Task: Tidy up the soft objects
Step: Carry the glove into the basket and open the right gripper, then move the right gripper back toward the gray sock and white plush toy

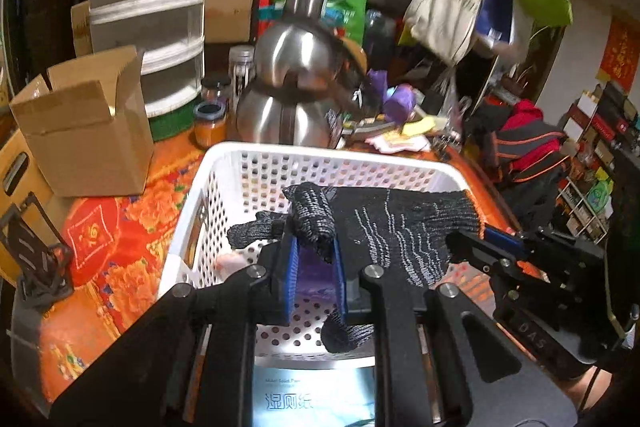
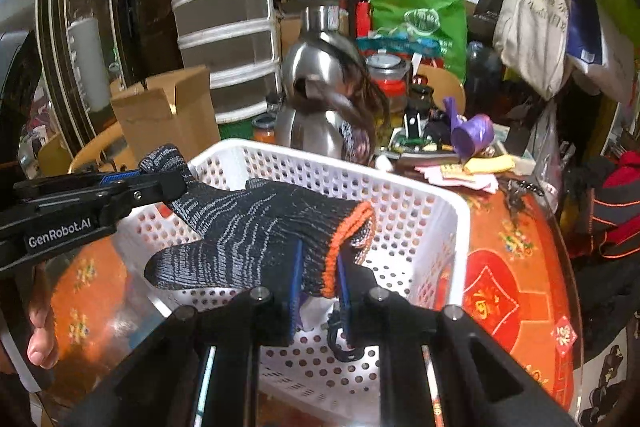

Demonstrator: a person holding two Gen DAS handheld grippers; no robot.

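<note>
Black knit glove stretched flat over the white basket, long axis running gripper to gripper: left gripper clamped on a finger, right gripper clamped on the orange cuff, both equally near.

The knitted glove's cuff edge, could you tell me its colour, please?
Orange, trimming the black-and-grey knitted glove; clearest in the right wrist view.

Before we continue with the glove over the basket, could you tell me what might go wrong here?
The black glove is stretched between the left gripper and right gripper, so uneven release may drop it outside the white basket. The left gripper pinches only a finger, which could slip.
</note>
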